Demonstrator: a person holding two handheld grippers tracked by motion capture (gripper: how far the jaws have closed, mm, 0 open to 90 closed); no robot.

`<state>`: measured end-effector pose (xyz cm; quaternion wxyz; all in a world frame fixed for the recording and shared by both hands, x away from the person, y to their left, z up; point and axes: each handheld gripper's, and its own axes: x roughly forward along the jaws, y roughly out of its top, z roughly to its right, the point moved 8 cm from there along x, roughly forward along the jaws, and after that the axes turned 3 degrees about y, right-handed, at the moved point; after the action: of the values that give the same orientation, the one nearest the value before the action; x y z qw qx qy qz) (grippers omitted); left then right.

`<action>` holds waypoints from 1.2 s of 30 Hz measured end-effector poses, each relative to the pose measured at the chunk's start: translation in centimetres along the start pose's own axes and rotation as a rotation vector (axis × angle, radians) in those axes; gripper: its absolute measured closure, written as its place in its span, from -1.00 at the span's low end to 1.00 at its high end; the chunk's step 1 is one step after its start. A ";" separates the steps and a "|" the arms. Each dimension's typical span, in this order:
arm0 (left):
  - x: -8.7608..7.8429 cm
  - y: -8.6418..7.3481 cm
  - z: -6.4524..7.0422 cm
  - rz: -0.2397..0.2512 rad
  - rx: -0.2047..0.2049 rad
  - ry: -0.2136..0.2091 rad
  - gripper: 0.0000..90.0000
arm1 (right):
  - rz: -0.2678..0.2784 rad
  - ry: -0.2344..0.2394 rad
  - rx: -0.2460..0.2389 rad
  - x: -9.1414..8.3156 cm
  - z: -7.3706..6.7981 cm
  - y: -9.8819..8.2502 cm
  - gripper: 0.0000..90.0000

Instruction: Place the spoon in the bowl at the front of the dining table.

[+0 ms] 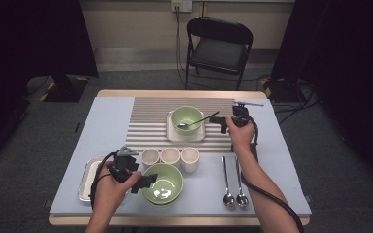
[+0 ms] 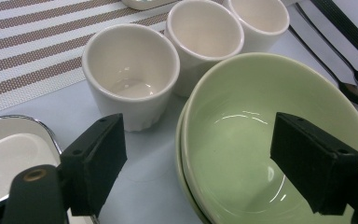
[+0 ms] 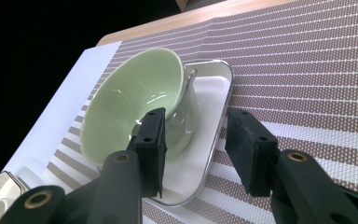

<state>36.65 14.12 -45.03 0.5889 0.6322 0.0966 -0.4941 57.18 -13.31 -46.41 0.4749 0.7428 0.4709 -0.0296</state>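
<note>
Spoon (image 1: pixel 194 121) rests in the far bowl (image 1: pixel 186 118) at 12 o'clock; right gripper (image 1: pixel 219 120) open, empty beside its handle. Left gripper (image 2: pixel 196 163) gapes over the near bowl (image 2: pixel 261 126). Two spoons (image 1: pixel 234 180) at 4 o'clock remain.

Dim room, grey carpet, one black chair beyond the surface.
A folding chair (image 1: pixel 218 48) stands at the far side against a pale wall (image 1: pixel 136 24) bearing a socket (image 1: pixel 181 5). Dark curtains (image 1: pixel 34 39) flank both sides; cables (image 1: pixel 296 104) trail across the floor (image 1: pixel 349 160) at right.
</note>
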 end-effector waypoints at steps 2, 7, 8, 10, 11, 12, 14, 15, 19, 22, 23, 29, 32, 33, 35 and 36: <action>0.0 0.0 -0.1 -0.005 0.007 0.001 -0.60 | -0.003 -0.003 0.004 0.1 0.2 -0.1 0.28; 0.0 0.0 -0.1 -0.004 0.005 -0.001 -0.60 | -0.008 -0.009 0.003 0.3 0.4 -0.2 0.27; 0.0 0.0 -0.1 -0.005 0.005 0.001 -0.60 | -0.007 -0.009 0.006 0.3 0.4 -0.1 0.27; 0.0 0.0 -0.1 -0.005 0.000 -0.004 -0.60 | -0.005 -0.007 0.002 0.4 0.3 0.1 0.26; 0.0 0.0 -0.1 -0.002 -0.004 -0.004 -0.60 | -0.003 -0.010 0.000 0.5 0.3 0.3 0.25; 0.0 0.0 -0.1 -0.002 -0.005 -0.002 -0.60 | -0.003 -0.013 -0.001 0.5 0.2 0.4 0.25; -0.1 0.0 -0.2 -0.003 0.000 -0.002 -0.60 | -0.004 -0.018 -0.006 0.6 0.3 0.6 0.25; -0.1 0.0 -0.2 0.000 0.001 -0.003 -0.60 | -0.005 -0.024 -0.010 0.7 0.3 0.7 0.25; -0.3 0.1 -0.3 0.007 -0.007 -0.003 -0.60 | -0.008 -0.025 -0.022 0.7 0.3 1.0 0.19; -0.3 0.0 -0.4 0.007 -0.007 -0.002 -0.60 | -0.013 -0.017 -0.021 0.6 0.3 0.9 0.16; -0.3 0.1 -0.3 0.010 -0.011 -0.003 -0.60 | -0.014 -0.012 -0.019 0.5 0.2 0.8 0.16; -0.4 0.2 -0.2 0.013 -0.003 -0.003 -0.60 | -0.019 -0.010 -0.018 0.0 0.3 0.4 -0.02; -0.5 0.2 -0.2 0.013 -0.003 0.000 -0.60 | -0.020 -0.012 -0.027 -0.1 0.4 0.3 -0.14; -0.5 0.2 -0.2 0.013 -0.003 0.000 -0.60 | -0.024 -0.016 -0.029 -0.2 0.4 0.2 -0.19; -0.5 0.2 -0.2 0.012 -0.002 0.000 -0.60 | -0.025 -0.022 -0.034 -0.3 0.5 0.2 -0.26; -0.5 0.2 -0.2 0.012 -0.001 0.001 -0.60 | -0.021 -0.026 -0.037 -0.3 0.5 0.2 -0.28</action>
<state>36.63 14.41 -44.57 0.5922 0.6328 0.0933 -0.4900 57.31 -13.91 -46.43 0.4943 0.7284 0.4731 -0.0355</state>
